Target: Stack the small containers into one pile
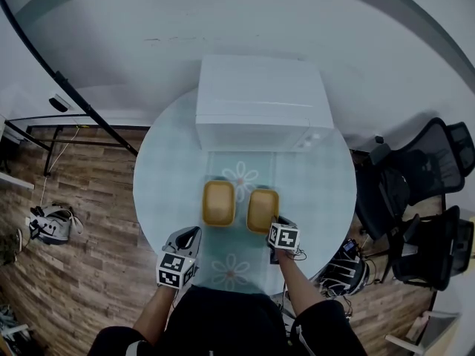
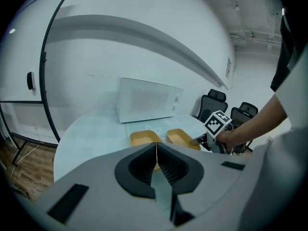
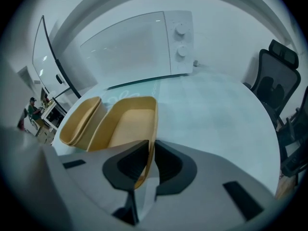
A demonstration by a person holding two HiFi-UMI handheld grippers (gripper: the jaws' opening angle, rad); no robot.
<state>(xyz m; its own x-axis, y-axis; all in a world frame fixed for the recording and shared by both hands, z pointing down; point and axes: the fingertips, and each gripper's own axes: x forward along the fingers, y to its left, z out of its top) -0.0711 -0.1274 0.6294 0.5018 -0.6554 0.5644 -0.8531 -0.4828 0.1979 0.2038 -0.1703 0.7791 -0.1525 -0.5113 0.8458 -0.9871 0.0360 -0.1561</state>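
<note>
Two small yellow containers sit side by side on the round glass table (image 1: 163,191): the left one (image 1: 219,202) (image 2: 144,137) (image 3: 81,120) and the right one (image 1: 262,209) (image 2: 182,137) (image 3: 126,124). My right gripper (image 1: 274,225) (image 3: 148,152) is shut on the near rim of the right container, whose thin wall runs between the pads. In the right gripper view that container looks tilted against its neighbour. My left gripper (image 1: 188,233) (image 2: 156,147) hovers over the table's near left part, jaws shut together with nothing in them, a short way in front of the left container.
A white microwave (image 1: 260,102) (image 3: 134,44) stands at the back of the table, behind the containers. Black office chairs (image 1: 423,191) stand to the right of the table. A black metal frame (image 1: 67,95) and a bag (image 1: 52,225) are on the wooden floor at the left.
</note>
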